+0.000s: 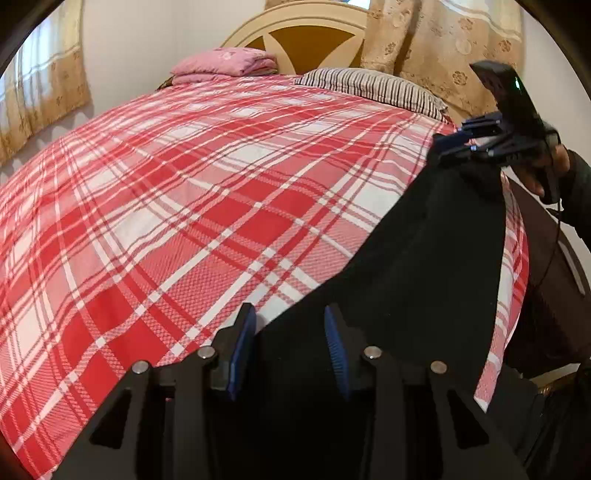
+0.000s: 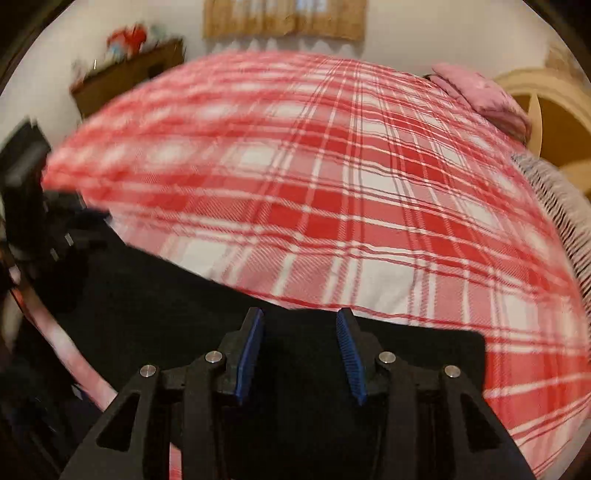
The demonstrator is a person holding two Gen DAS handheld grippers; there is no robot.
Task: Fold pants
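The black pants (image 1: pixel 424 258) lie on the bed near its edge, spread over the red and white checked bedspread (image 1: pixel 184 221); in the left wrist view the cloth runs from under the left gripper (image 1: pixel 290 350) up to the right gripper (image 1: pixel 469 147), which a hand (image 1: pixel 550 173) holds at the far corner of the cloth. The left gripper has its two blue pads (image 1: pixel 243 350) spread apart, with black cloth between and below them; it does not pinch anything that I can see. In the right wrist view the right gripper (image 2: pixel 301 354) also shows its pads apart over the pants (image 2: pixel 166 295); this picture is blurred on the left side, so perhaps the cloth only lies under the fingers. The left gripper (image 2: pixel 55 229) appears there as a dark shape at the other end of the pants. At the head of the bed there are a pink folded blanket (image 1: pixel 225 64), a striped pillow (image 1: pixel 369 86) and a cream headboard (image 1: pixel 295 33).
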